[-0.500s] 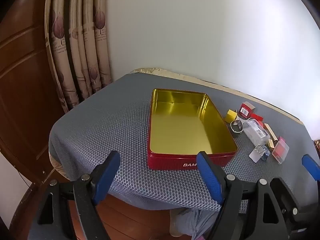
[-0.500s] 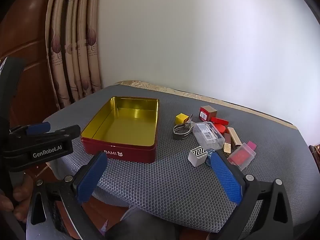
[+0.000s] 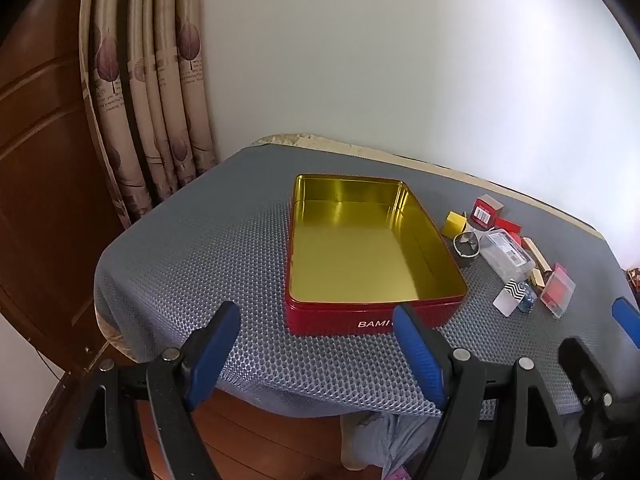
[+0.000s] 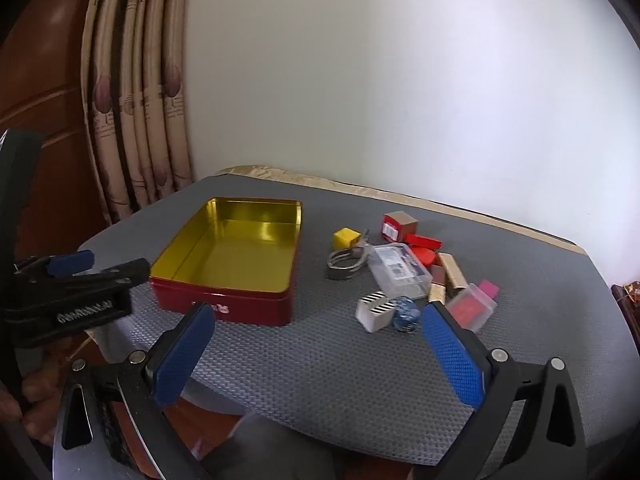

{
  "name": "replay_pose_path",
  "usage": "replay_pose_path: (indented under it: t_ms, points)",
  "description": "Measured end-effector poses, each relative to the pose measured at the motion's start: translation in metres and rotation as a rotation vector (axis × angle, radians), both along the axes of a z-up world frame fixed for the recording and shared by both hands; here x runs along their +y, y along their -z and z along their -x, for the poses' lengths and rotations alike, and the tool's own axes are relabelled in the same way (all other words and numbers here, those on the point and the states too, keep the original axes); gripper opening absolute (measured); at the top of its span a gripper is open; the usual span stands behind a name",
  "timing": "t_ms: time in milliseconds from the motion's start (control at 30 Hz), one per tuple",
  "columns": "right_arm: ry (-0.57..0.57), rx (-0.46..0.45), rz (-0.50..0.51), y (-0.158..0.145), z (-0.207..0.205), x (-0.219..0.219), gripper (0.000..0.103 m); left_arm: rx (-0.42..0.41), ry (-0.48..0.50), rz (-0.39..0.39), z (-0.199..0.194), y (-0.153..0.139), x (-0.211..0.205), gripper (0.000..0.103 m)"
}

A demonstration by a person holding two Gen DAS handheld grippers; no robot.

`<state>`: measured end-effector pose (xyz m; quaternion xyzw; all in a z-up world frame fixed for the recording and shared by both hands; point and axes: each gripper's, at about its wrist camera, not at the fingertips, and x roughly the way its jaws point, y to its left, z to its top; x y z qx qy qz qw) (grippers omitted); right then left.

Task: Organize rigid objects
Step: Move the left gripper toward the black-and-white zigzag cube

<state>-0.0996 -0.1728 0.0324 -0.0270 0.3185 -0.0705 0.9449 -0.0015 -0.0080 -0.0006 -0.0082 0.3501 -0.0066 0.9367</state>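
Note:
An open red tin with a gold inside stands empty on the grey mat. To its right lies a heap of small things: a yellow cube, a red-and-brown box, a clear plastic case, a metal clip, a black-and-white striped block, a blue die and a pink case. My left gripper is open and empty at the tin's near edge. My right gripper is open and empty just short of the heap.
The grey honeycomb mat covers a small table against a white wall. Curtains and a wooden door stand at the left. The left gripper's body shows at the left of the right wrist view.
Both grippers have moved slightly forward toward the table; the tin and the heap look a little nearer. Nothing on the table has moved.

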Motion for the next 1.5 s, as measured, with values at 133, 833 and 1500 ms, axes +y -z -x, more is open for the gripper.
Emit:
replay_pose_path:
  t_ms: [133, 833, 1500]
  points:
    - [0.052, 0.004, 0.011, 0.003, 0.010, -0.023, 0.102, 0.015, 0.018, 0.005, 0.000, 0.002, -0.003, 0.081]
    - [0.341, 0.038, -0.019, 0.004, 0.061, -0.152, 0.103, 0.037, 0.362, -0.189, 0.019, 0.020, -0.094, 0.081]
    - [0.459, 0.145, -0.167, 0.037, 0.061, -0.220, 0.103, 0.195, 0.713, -0.256, -0.081, 0.067, -0.214, 0.081]
